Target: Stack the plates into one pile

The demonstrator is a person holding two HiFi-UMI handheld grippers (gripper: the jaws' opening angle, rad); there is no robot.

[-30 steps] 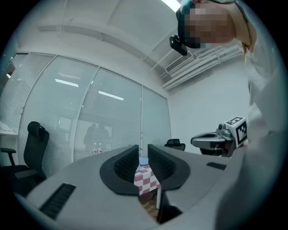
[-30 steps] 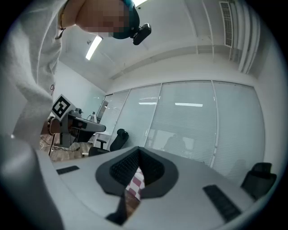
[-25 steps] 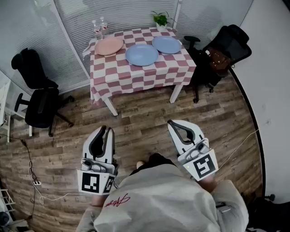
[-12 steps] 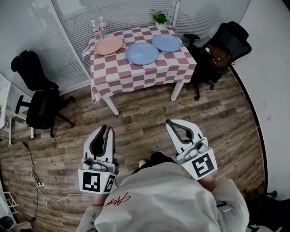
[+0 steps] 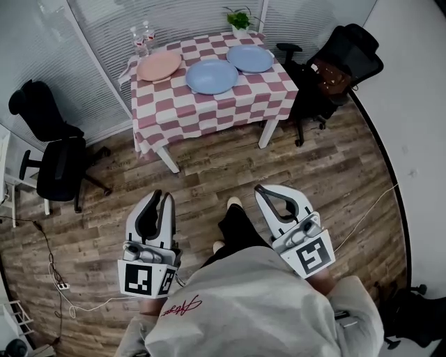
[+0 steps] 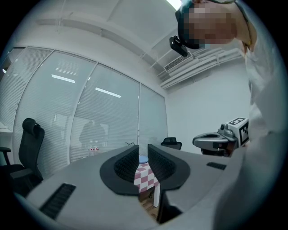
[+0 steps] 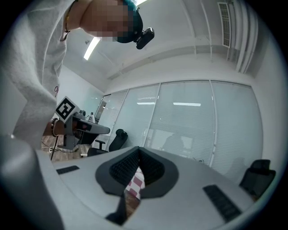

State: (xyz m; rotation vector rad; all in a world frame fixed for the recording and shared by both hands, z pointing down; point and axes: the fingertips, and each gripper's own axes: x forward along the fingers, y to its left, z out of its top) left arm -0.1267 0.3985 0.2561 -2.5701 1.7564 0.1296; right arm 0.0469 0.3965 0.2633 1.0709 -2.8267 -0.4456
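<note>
Sweatshirt (image 5: pixel 265 310) script (image 5: pixel 182 307), perhaps a signature; plates (image 5: pixel 211 75) unstacked.

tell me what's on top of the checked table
On the checked cloth: a pink plate, a middle blue plate, a right blue plate, unstacked; two bottles and a potted plant at the far edge. The cloth hides the tabletop.

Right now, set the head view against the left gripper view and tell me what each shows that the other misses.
Head view only: the pink plate and the person's shoe on the floor. Left gripper view only: the ceiling and the camera on the person's head. Both: the checkered table, a blue plate, the left tool with its jaws slightly apart and empty, and the right tool.
</note>
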